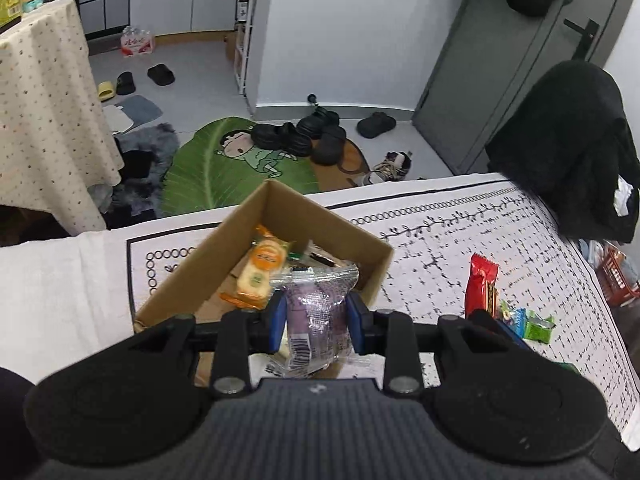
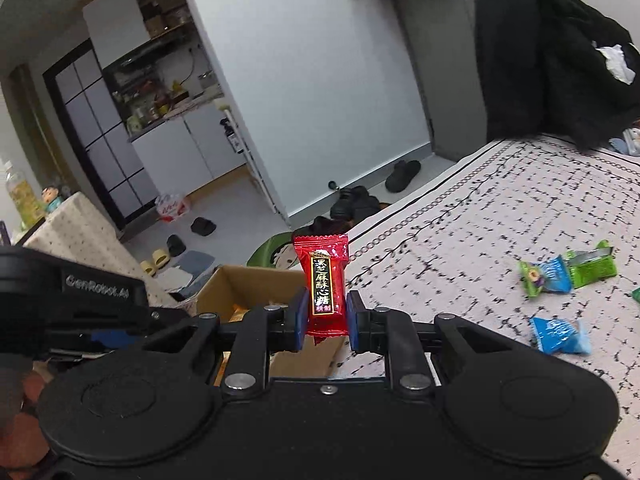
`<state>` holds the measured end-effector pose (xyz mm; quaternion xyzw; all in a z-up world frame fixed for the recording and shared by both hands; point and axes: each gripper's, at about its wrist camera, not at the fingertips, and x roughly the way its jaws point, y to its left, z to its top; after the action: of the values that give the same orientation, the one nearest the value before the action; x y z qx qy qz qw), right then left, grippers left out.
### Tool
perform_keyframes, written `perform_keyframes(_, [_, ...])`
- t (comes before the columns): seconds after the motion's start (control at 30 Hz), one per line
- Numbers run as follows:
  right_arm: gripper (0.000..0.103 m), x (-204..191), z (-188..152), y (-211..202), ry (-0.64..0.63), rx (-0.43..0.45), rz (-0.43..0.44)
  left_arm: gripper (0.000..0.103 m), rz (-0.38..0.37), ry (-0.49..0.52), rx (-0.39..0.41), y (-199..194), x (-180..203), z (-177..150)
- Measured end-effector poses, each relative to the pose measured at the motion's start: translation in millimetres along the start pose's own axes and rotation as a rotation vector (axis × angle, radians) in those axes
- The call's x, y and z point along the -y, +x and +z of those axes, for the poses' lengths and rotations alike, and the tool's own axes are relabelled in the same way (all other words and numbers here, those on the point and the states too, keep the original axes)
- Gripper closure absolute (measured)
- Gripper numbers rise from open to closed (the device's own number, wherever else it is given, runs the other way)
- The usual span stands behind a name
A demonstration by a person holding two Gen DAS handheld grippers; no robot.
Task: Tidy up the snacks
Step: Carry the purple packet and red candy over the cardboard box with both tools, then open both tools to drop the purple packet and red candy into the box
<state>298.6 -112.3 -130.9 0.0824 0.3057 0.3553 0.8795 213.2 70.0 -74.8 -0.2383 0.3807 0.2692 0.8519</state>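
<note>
My left gripper (image 1: 316,322) is shut on a purple snack in a clear wrapper (image 1: 316,312) and holds it over the near corner of an open cardboard box (image 1: 320,216). The box holds orange-wrapped snacks (image 1: 262,268). My right gripper (image 2: 325,314) is shut on a red candy packet (image 2: 324,280), held upright to the right of the box (image 2: 240,284). The red packet (image 1: 482,284) and the right gripper also show in the left wrist view. The left gripper's body (image 2: 72,300) shows at the left of the right wrist view.
Green and blue wrapped candies (image 2: 568,272) (image 2: 560,334) lie loose on the patterned white cloth (image 2: 500,208); they also show in the left wrist view (image 1: 528,322). A black garment (image 1: 568,140) hangs at the table's far right. Shoes and a green rug (image 1: 224,168) lie on the floor beyond.
</note>
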Motion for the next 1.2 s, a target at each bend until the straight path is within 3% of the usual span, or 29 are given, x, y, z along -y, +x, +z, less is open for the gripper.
perform_keyframes(0.87, [0.083, -44, -24, 35, -0.048, -0.093, 0.099, 0.072, 0.09, -0.106, -0.133, 61, -45, 11])
perform_keyframes(1.13, [0.079, -48, -23, 28, -0.046, -0.096, 0.134, 0.057, 0.121, -0.095, -0.104, 47, -44, 19])
perform_keyframes(1.2, [0.074, -47, -21, 24, -0.041, -0.088, 0.139, 0.053, 0.13, -0.09, -0.099, 43, -42, 20])
